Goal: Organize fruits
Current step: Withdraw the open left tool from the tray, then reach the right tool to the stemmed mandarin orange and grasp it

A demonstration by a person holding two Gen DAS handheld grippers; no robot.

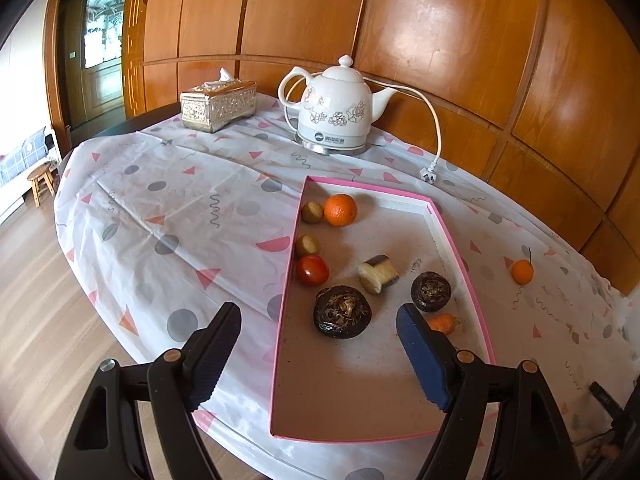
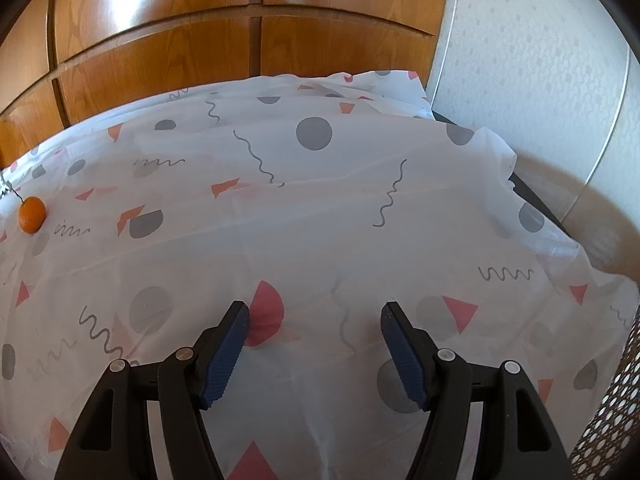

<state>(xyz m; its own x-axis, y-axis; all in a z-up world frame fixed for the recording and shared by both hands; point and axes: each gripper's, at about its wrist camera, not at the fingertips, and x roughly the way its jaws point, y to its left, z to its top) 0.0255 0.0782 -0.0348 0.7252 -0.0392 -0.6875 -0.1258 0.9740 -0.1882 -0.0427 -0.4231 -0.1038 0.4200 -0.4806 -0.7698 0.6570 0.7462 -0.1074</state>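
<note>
Fruits in the pink tray (image 1: 460, 248), one tangerine (image 1: 522, 271) outside.
Left claw (image 1: 320, 320) gapes over the tray; right claw (image 2: 315, 320) gapes above the bare surface (image 2: 320, 220), tangerine at nine o'clock.

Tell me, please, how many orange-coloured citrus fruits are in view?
2. The larger orange sits inside the pink tray near its far corner; the small stemmed mandarin lies on the tablecloth outside the tray. None seems hidden.
</note>
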